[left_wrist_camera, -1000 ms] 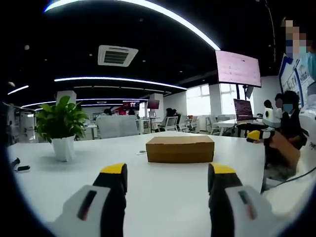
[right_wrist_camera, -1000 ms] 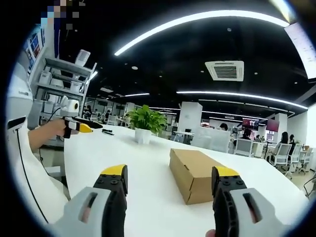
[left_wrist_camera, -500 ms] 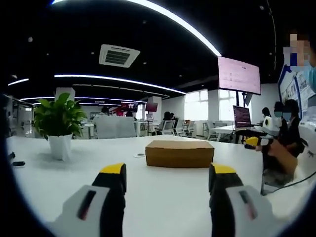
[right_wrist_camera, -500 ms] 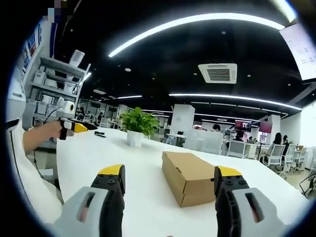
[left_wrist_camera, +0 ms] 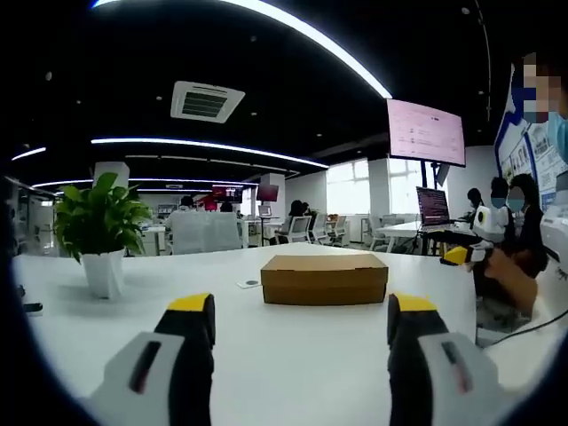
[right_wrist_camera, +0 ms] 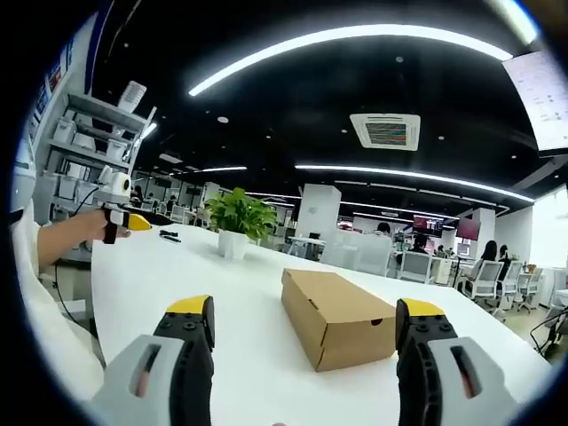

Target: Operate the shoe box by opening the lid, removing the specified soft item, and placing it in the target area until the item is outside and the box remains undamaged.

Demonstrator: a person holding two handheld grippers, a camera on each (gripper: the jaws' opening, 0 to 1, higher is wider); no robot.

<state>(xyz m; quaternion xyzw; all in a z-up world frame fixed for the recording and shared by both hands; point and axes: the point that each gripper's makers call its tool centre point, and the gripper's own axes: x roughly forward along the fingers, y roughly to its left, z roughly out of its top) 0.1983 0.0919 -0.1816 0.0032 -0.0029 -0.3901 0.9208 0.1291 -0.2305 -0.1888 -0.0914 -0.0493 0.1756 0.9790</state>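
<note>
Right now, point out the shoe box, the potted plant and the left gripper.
shoe box (left_wrist_camera: 324, 280), left gripper view, front side wall.
potted plant (left_wrist_camera: 103, 272), left gripper view, white pot.
left gripper (left_wrist_camera: 297, 311), left gripper view, between its fingertips.

Shoe box (left_wrist_camera: 324, 279) plain tan cardboard, no print. Counter (left_wrist_camera: 266, 355) white. Left gripper (left_wrist_camera: 300, 315) and right gripper (right_wrist_camera: 304, 318): grey-white bodies, black fingers, yellow tips. Plant (left_wrist_camera: 98, 217) green leaves, white pot (left_wrist_camera: 104, 272). Ceiling black, white light strips. Screen (left_wrist_camera: 426, 133) upper right, pinkish-white.

Open office w/ dark ceiling (left_wrist_camera: 133, 53), strip lights (right_wrist_camera: 355, 35), white table (left_wrist_camera: 293, 346).
</note>
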